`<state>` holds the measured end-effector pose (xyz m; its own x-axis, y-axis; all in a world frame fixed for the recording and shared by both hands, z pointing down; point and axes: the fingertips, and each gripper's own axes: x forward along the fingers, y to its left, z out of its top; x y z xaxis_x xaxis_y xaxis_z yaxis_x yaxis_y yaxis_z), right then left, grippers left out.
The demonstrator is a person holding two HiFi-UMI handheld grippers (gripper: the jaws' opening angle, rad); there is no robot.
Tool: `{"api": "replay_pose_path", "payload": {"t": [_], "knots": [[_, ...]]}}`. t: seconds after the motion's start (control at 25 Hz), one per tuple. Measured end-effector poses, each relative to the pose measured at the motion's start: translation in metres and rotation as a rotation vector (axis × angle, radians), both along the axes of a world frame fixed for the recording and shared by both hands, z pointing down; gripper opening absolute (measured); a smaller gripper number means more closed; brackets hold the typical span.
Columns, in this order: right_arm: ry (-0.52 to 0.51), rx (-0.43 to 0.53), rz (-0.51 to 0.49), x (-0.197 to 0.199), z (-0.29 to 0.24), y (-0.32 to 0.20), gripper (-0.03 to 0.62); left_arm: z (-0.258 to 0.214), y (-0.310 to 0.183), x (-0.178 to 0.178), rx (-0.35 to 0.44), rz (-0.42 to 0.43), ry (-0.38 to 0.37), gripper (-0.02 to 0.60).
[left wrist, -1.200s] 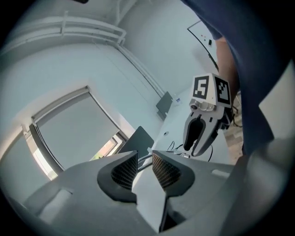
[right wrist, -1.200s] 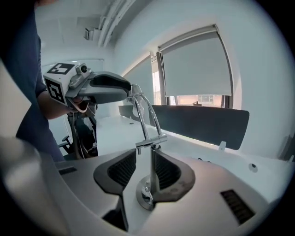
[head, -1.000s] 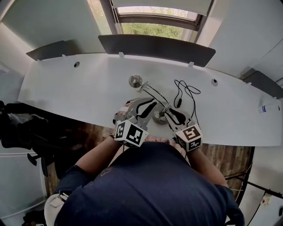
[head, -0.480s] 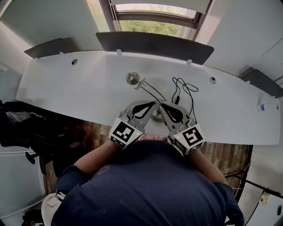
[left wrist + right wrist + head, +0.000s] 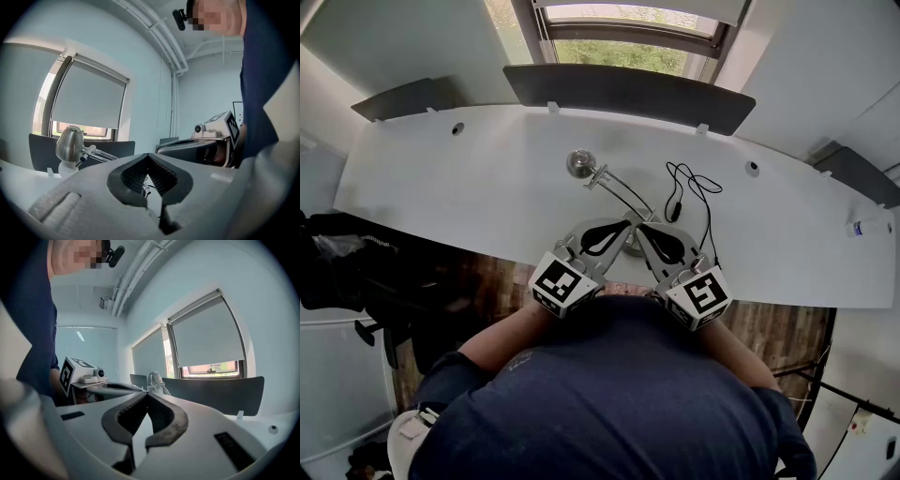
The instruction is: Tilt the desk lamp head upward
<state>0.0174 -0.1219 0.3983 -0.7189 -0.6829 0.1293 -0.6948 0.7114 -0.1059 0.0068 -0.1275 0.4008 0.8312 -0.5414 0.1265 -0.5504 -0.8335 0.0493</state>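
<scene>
Standing near the middle of the white curved desk [image 5: 459, 197], the slim brushed-metal desk lamp [image 5: 614, 190] stretches its thin twin-rod arm away from the person. This carries its rounded silver lamp head [image 5: 579, 164] out past the lamp's base, and the head seems to face down at the desktop, so I judge the upward tilt not yet made. Just on the person's side of the lamp base, the left gripper [image 5: 625, 223] and the right gripper [image 5: 641, 228] point inward until their tips nearly meet. Each has its ribbed jaws pressed fully together with nothing between them, which looks like a gathered ready pose before reaching for the head. To the right of the lamp, a thin black cable [image 5: 689, 192] lies in loose loops on the desk. Beyond the lamp, a dark grey panel [image 5: 628, 94] lines the desk's far edge under a window [image 5: 623, 52] with a half-lowered roller blind. Below the desk's near edge, brown wooden flooring [image 5: 497, 281] shows.
</scene>
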Motion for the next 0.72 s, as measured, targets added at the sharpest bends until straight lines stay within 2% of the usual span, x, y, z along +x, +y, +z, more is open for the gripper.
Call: {"api": "replay_pose_path", "payload": {"t": [0.72], "knots": [[-0.014,-0.029,-0.017,-0.0026,0.0048,-0.0023,0.011,0.0034,-0.0001,-0.0011,0.01,-0.01,-0.022,0.008]]}}
